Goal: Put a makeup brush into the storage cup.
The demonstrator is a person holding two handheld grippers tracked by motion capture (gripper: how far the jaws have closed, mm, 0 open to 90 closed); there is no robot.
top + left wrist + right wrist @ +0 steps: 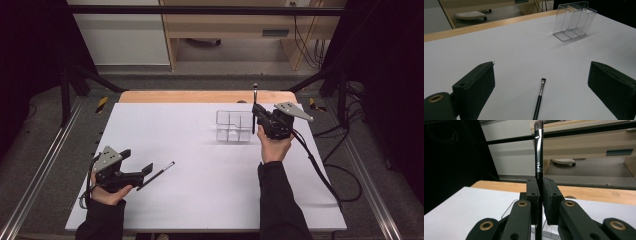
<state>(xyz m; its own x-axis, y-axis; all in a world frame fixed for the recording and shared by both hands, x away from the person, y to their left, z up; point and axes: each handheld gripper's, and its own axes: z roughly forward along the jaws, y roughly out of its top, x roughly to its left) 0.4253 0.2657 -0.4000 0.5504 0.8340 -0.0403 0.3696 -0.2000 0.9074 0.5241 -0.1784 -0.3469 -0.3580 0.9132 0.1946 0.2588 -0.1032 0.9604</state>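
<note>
Two brushes are in play. One brush point(539, 150) stands upright, bristles up, clamped between the jaws of the right gripper point(256, 114), which is closed tight on its handle just above the clear organizer point(234, 126). In the high view the handle's lower end hangs at the organizer's near right edge; whether it is already inside a compartment is hard to tell. The second brush point(539, 98) lies flat on the worktop point(200, 150), right in front of the left gripper point(145, 172), whose jaws stand wide apart with nothing between them, the brush handle running toward the gap.

By the look of it, the step in hand is dropping the held brush into the organizer. To do it well, I'd say keep the brush vertical, centre its lower end over one compartment, lower until it meets the bottom, then let go, so the light plastic box isn't nudged or tipped. The left side should close squarely on the lying brush's handle, not the bristles.

White sheet covers the worktop, with a strip of bare wood at its far edge. Beyond sit pale wooden furniture, a white cabinet, dark frame rails and cables on grey floor.
</note>
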